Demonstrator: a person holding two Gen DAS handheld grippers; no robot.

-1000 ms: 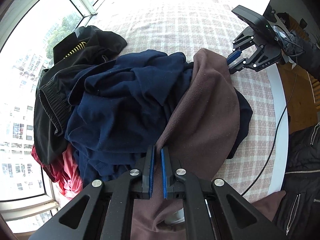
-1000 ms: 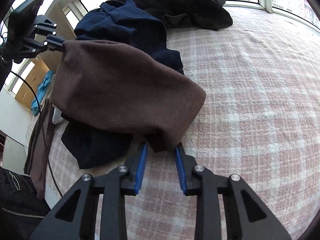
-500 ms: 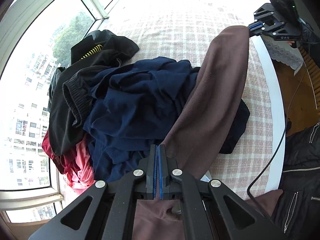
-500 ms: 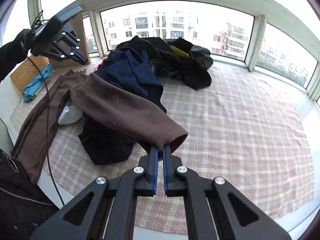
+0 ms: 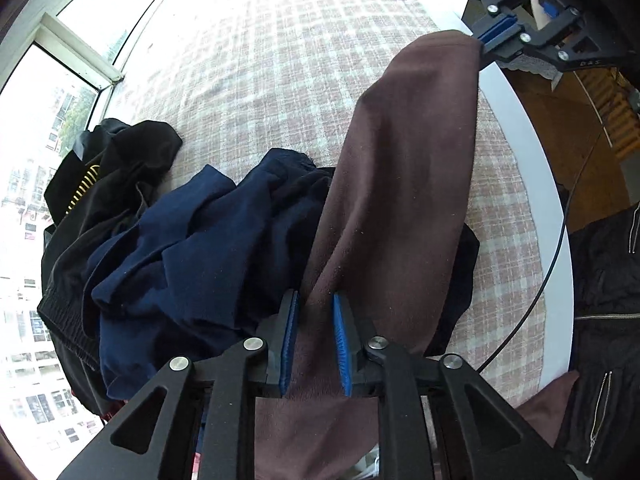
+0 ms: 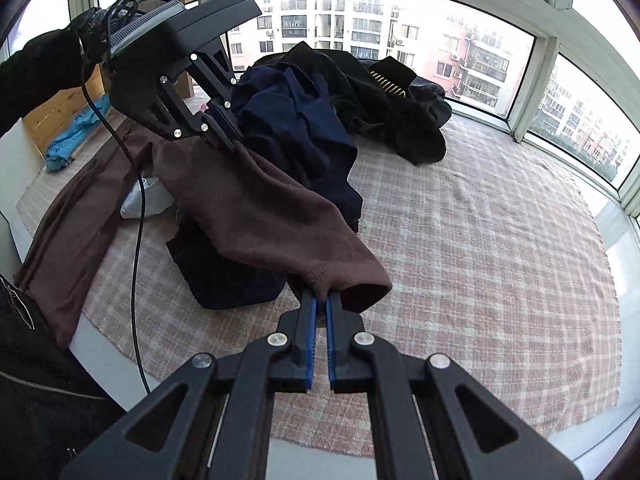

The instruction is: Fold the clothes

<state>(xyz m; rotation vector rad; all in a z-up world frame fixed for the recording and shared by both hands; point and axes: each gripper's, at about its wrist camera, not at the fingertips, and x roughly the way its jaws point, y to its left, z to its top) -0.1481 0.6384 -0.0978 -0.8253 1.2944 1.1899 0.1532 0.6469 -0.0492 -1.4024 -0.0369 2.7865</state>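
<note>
Right-wrist view showed the right gripper [image 6: 319,312] pinching the hem of the brown garment [image 6: 256,216], stretched above the checked cloth [image 6: 480,240], whose far side lay bare. Left gripper [image 5: 315,336] stood spread around brown fabric, beside the navy garment [image 5: 192,248].

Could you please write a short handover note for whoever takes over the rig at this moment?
Right gripper: shut on the hem of the brown garment.
Left gripper: open, fingers straddling the same garment further along.
The brown garment is lifted off the pile, its far part draped over the table edge. Navy clothes and black clothes lie heaped on the checked cloth.
Done: one piece picked out.
Left: spread and fold it, then the rest.
</note>
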